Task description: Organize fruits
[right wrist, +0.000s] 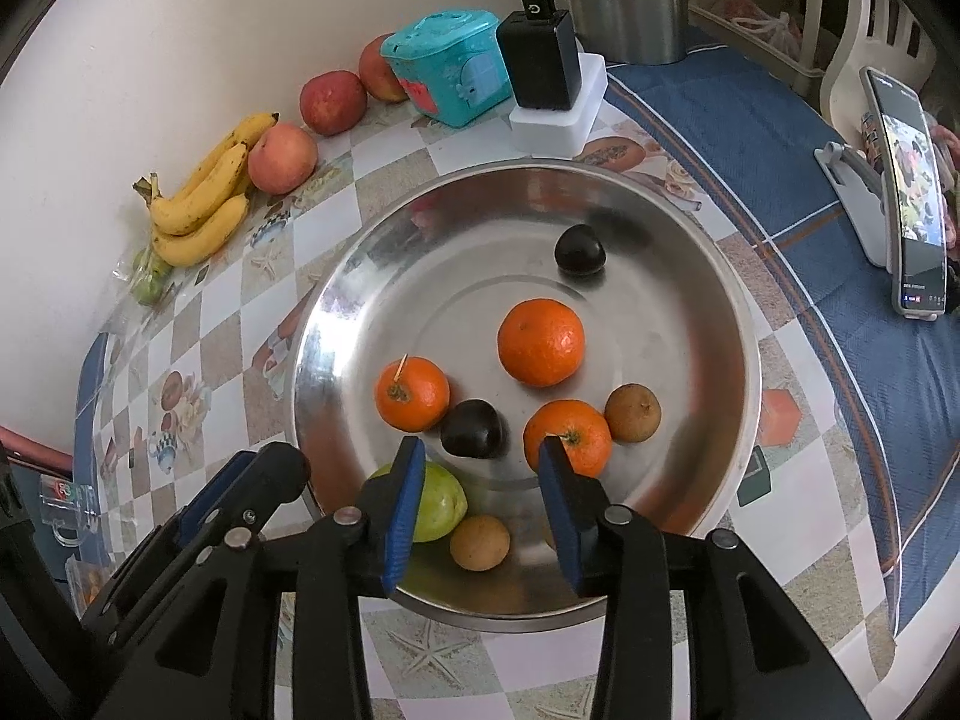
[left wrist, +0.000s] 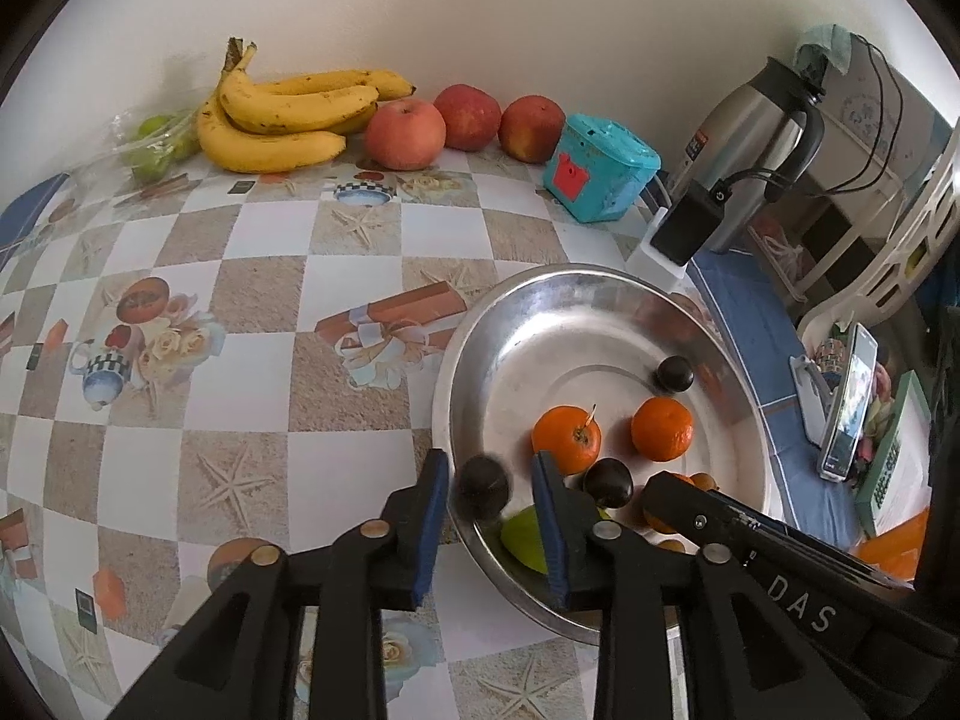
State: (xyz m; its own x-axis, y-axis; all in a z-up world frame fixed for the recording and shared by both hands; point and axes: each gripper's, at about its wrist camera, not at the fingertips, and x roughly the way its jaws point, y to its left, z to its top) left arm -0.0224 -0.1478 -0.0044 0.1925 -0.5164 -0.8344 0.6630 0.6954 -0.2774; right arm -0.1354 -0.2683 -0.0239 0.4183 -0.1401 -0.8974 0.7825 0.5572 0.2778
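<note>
A steel bowl (left wrist: 600,276) (right wrist: 336,300) holds three oranges, dark plums, a green fruit (right wrist: 441,507) and two brown fruits. My left gripper (left wrist: 491,457) hangs over the bowl's near-left rim with its jaws a little apart. A blurred dark plum (left wrist: 485,486) sits between the blue pads, with a thin gap on each side. My right gripper (right wrist: 481,444) stands open above the bowl's near side, with nothing pressed between its pads. Beneath it lie another plum (right wrist: 472,437) and an orange (right wrist: 567,437).
Along the wall lie bananas (left wrist: 282,120), three apples (left wrist: 405,135) and a bag of green fruit (left wrist: 153,141). A teal box (left wrist: 600,168), a charger block (right wrist: 543,69) and a steel kettle (left wrist: 750,144) stand behind the bowl. A phone on a stand (right wrist: 912,198) is at the right.
</note>
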